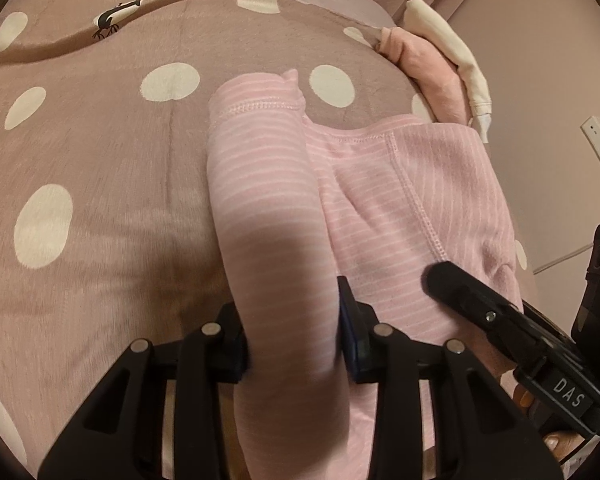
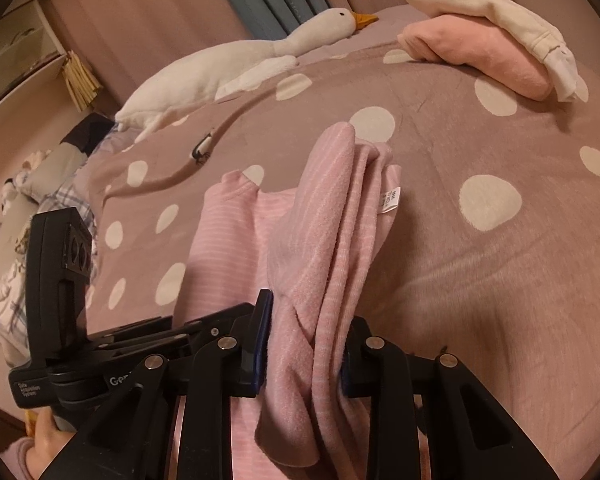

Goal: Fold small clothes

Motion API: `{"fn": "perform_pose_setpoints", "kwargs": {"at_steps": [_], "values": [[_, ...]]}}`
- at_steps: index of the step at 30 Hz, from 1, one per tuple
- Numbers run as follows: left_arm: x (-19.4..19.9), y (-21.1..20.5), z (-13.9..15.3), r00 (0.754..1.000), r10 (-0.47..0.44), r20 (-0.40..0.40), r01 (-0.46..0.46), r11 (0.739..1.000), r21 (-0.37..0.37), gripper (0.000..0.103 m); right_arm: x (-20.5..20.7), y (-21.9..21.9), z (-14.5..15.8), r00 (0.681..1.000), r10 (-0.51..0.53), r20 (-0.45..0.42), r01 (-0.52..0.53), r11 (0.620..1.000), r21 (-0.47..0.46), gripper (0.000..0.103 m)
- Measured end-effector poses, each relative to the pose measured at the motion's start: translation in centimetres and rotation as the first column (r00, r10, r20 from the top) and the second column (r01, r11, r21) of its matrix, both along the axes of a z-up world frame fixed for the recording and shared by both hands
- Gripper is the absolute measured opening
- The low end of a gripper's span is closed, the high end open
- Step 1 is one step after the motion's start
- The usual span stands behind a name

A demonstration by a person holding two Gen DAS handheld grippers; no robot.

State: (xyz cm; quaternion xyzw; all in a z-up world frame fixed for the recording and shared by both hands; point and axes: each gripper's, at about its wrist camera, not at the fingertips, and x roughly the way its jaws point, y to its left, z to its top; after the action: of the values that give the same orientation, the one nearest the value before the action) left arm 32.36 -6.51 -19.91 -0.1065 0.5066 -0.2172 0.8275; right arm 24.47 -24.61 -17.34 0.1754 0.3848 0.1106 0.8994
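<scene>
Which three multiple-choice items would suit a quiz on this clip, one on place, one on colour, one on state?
1. Where is the toy goose?
A. on the bed's far side
B. on the floor
C. on a chair

2. What colour are the blanket dots?
A. blue
B. white
C. black

3. What is the left hand-held gripper doing?
A. hanging free
B. clamping a striped pink garment
C. holding the goose

Key: A, it lies beyond the blanket; B, pale spots on brown; C is wrong, B, cloth fills its jaws.

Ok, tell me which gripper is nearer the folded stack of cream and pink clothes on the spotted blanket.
Right. The right gripper holds the pink striped garment on the side nearer the folded stack; the left gripper grips the garment's far side.
</scene>
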Motion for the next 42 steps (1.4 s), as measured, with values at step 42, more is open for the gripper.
{"fn": "perform_pose_setpoints", "kwargs": {"at_steps": [42], "values": [[-19.1, 9.5, 4.3, 0.989, 0.035, 0.142, -0.033, 0.999, -0.015, 0.035, -15.4, 8.0, 2.3, 0.982, 0.159, 0.102, -0.165, 0.985, 0.054, 0.029]]}}
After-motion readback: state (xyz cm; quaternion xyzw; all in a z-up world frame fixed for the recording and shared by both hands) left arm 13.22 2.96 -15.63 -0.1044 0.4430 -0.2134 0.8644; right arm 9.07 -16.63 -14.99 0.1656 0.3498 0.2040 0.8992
